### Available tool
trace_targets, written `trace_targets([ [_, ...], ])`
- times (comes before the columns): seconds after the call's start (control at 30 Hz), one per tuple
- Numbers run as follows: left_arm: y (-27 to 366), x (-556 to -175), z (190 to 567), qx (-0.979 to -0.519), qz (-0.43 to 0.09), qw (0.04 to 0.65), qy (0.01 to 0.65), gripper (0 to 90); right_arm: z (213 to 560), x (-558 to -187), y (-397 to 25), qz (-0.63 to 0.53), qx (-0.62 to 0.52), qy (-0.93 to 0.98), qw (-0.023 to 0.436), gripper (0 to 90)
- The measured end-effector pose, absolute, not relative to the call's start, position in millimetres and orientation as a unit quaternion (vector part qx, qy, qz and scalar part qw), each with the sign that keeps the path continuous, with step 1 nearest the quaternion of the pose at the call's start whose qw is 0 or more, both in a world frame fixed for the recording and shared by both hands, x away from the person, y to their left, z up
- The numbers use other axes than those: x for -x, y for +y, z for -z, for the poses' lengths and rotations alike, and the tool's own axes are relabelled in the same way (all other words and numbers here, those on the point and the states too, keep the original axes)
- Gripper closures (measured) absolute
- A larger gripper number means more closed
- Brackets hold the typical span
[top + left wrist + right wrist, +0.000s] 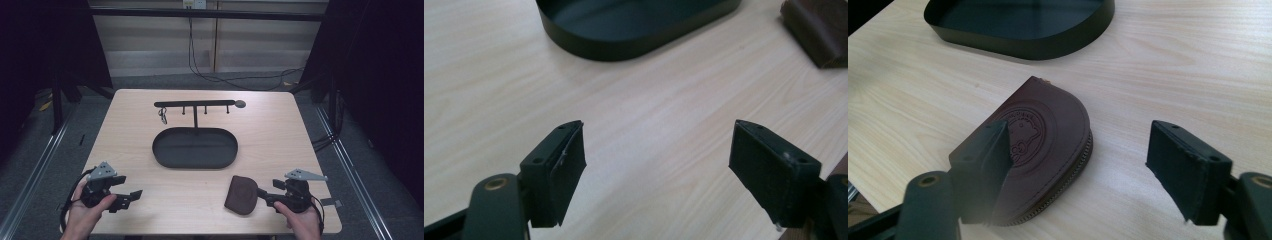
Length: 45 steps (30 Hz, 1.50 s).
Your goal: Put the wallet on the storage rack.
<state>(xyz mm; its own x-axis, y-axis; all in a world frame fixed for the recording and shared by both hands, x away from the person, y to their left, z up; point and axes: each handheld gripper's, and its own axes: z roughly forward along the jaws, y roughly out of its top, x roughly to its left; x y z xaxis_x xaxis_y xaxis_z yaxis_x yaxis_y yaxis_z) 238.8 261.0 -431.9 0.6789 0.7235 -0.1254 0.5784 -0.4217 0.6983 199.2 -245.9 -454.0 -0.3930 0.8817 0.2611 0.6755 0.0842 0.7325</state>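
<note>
**Coin pouch awaits at table's near edge**

A brown leather pouch (pixel 241 194) is seen lying flat on the wooden table (pixel 280 135), at five o'clock from the black oval tray (pixel 195 148). The right gripper (pixel 262 194) is held just beside it at its three o'clock, jaws spread wide. The left gripper (pixel 128 197), also wide open, is held over bare wood at eight o'clock from the tray. A key rack (pixel 195 104) is seen at the tray's twelve o'clock.
</note>
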Motion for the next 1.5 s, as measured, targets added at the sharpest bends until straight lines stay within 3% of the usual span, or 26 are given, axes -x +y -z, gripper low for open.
trace_targets([
  [0.33,275.0,-226.3,464.0,-0.824,-0.089,0.395,0.396,20.9,446.2,-217.0,-236.2,-0.344,-0.534,0.769,0.072,21.0],
  [0.6,269.7,-224.3,466.5,-0.828,-0.09,0.396,0.387,20.1,445.3,-240.3,-216.7,-0.285,-0.517,0.807,0.026,18.0],
  [0.97,267.5,-233.8,470.9,-0.833,-0.056,0.39,0.388,18.2,450.6,-267.9,-197.8,-0.214,-0.496,0.842,-0.012,16.6],
  [1.3,266.9,-233.4,470.5,-0.837,-0.052,0.39,0.38,18.2,458.1,-285.1,-179.2,-0.16,-0.492,0.855,-0.04,19.1],
  [1.5,266.9,-232.2,469.1,-0.839,-0.055,0.39,0.376,19.9,461.9,-291.4,-175.3,-0.144,-0.498,0.853,-0.057,16.1],
])
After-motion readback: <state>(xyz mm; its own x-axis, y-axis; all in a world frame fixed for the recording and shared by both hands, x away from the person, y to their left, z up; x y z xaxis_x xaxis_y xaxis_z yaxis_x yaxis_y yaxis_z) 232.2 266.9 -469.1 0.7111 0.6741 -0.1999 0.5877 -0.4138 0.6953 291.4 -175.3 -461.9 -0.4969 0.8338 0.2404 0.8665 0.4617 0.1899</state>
